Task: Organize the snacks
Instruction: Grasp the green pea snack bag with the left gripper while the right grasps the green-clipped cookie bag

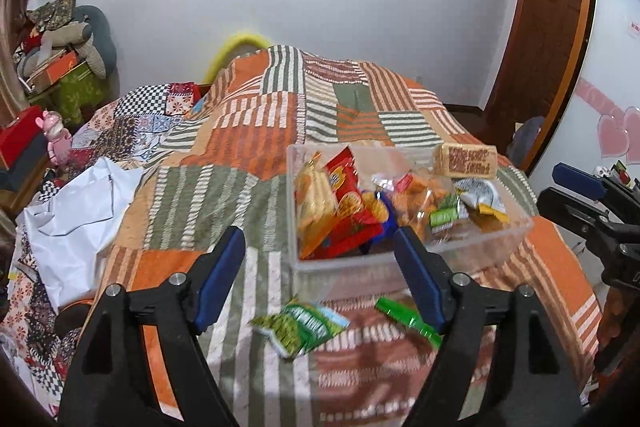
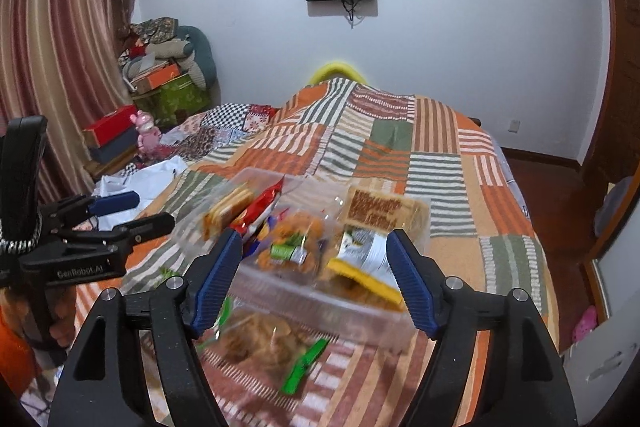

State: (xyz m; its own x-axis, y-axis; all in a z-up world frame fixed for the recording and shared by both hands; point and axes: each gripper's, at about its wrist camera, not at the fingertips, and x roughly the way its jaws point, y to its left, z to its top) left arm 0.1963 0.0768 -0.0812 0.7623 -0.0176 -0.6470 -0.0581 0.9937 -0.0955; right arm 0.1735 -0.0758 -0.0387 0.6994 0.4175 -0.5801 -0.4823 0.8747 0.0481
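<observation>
A: In the left wrist view, what sits nearest?
B: The left tool (image 1: 320, 259), spread wide with nothing in its grip. Between its fingers a green packet (image 1: 301, 323) lies on the bed (image 1: 248, 131); a green wrapper (image 1: 406, 315) is at 3 o'clock from it, touching the right finger.
A: And the snacks?
B: Piled in a clear box (image 1: 340, 267) at 1 o'clock. The right tool (image 1: 580, 187) shows at 3 o'clock.
A: The right wrist view?
B: The right tool (image 2: 316, 259) gapes wide too, holding nothing. A bag of chips (image 2: 256, 339) and the green wrapper (image 2: 304, 363) lie below it; the clear box (image 2: 320, 299) sits just behind. The left tool (image 2: 116, 205) is at 9 o'clock.
</observation>
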